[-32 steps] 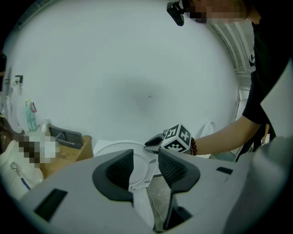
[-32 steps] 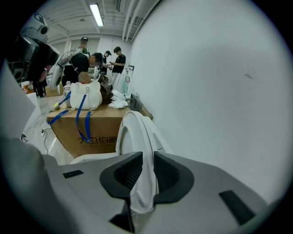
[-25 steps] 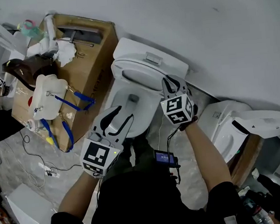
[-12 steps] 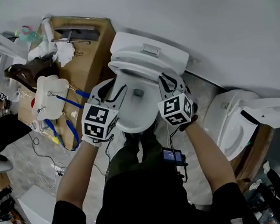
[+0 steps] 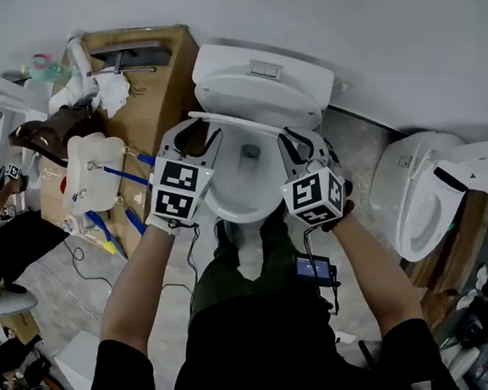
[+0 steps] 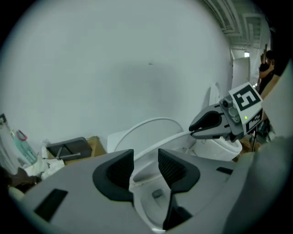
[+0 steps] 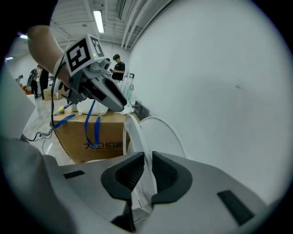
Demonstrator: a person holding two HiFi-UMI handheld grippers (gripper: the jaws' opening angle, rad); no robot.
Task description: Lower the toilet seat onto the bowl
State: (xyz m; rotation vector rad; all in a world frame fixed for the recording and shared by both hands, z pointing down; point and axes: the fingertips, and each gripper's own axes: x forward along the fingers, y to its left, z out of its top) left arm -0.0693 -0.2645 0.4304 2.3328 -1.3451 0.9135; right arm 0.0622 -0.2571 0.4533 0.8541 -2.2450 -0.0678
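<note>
The right gripper [image 7: 146, 168] has its fingers pinched tight on the toilet seat [image 7: 135, 137]. The seat is halfway up over the bowl [image 5: 237, 214]. The left gripper [image 6: 145, 165] has its fingers a little apart by the seat's other edge. If the pinch slips, the seat could slam down. The bowl looks empty.

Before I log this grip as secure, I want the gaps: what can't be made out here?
- Left gripper view: whether the left gripper touches the toilet seat; its jaws stand apart and the rim disappears behind them.
- Head view: the seat's tilt, seen nearly edge-on from above; its hinges, hidden beneath it.
</note>
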